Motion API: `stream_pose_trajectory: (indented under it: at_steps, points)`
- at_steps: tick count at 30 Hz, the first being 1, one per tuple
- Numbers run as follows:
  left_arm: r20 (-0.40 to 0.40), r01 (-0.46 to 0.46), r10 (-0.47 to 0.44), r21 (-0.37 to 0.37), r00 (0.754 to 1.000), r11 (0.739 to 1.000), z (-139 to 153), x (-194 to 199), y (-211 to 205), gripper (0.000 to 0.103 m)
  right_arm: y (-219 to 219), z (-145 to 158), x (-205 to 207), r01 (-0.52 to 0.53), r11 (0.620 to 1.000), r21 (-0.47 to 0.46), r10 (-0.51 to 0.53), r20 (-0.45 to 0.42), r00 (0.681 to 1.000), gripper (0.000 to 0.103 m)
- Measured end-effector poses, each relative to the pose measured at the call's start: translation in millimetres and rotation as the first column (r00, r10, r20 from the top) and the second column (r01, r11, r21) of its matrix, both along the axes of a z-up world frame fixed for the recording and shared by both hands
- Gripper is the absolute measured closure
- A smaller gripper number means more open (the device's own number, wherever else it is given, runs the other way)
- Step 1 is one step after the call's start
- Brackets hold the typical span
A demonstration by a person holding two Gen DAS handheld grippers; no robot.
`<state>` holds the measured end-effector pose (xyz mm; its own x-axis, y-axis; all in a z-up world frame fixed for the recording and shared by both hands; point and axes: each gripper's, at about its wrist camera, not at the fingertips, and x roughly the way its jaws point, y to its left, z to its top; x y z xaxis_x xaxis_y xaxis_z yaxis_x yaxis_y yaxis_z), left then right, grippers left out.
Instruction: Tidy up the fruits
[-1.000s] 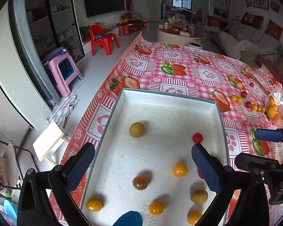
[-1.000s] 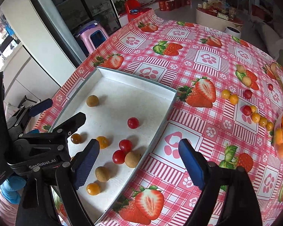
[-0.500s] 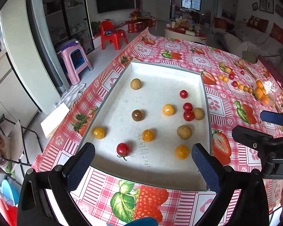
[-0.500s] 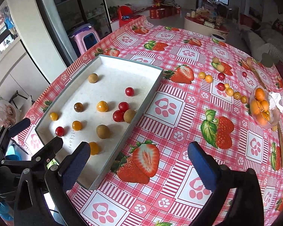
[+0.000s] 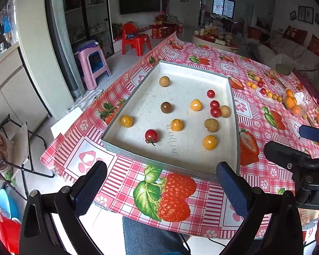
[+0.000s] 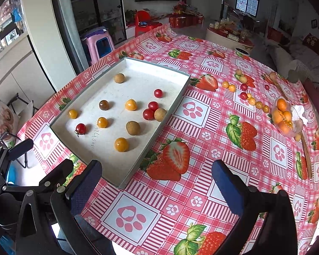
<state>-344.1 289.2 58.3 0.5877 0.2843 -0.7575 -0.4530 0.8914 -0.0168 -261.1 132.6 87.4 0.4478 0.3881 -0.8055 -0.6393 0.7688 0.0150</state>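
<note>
Hanging over the near edge of the table, the left gripper (image 5: 160, 186) and the right gripper (image 6: 157, 183) both stand with their blue-padded jaws spread wide and nothing between them; neither touches anything. The right one's jaws have just been opening to that full spread, with no fruit between them.

Just beyond lies the red-and-white checked plastic tablecloth with strawberry prints (image 6: 202, 136), and on it the shallow grey rectangular tray with a white floor (image 5: 234, 127). Scattered loose inside are small round fruits — red cherry tomatoes (image 5: 151, 135), orange-yellow ones (image 5: 210, 142), tan-brown balls (image 5: 211, 125) and one dark brownish tomato (image 5: 166, 107). They look light, smooth and ready to roll, and the thin skins would probably split under a hard squeeze; a gentle pinch across the widest part, pads on opposite sides, seems the safest hold.

Farther off, toward the right side, a loose line of the same small fruits (image 6: 251, 101) sits on the cloth. Near it, oranges rest in a clear plastic bag (image 6: 284, 116) — heavier, firmer, and likely better taken by the fruit than by the slippery film.
</note>
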Motion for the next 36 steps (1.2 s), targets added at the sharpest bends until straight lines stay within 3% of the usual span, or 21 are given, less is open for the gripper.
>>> stream_pose_trajectory:
  at_steps: [36]
  points:
    - [0.027,0.032,-0.034,0.061,0.999,0.998,8,-47,-31,0.0,-20,1,-59,-0.018,1.0,0.021,0.017,0.023,1.0,0.0]
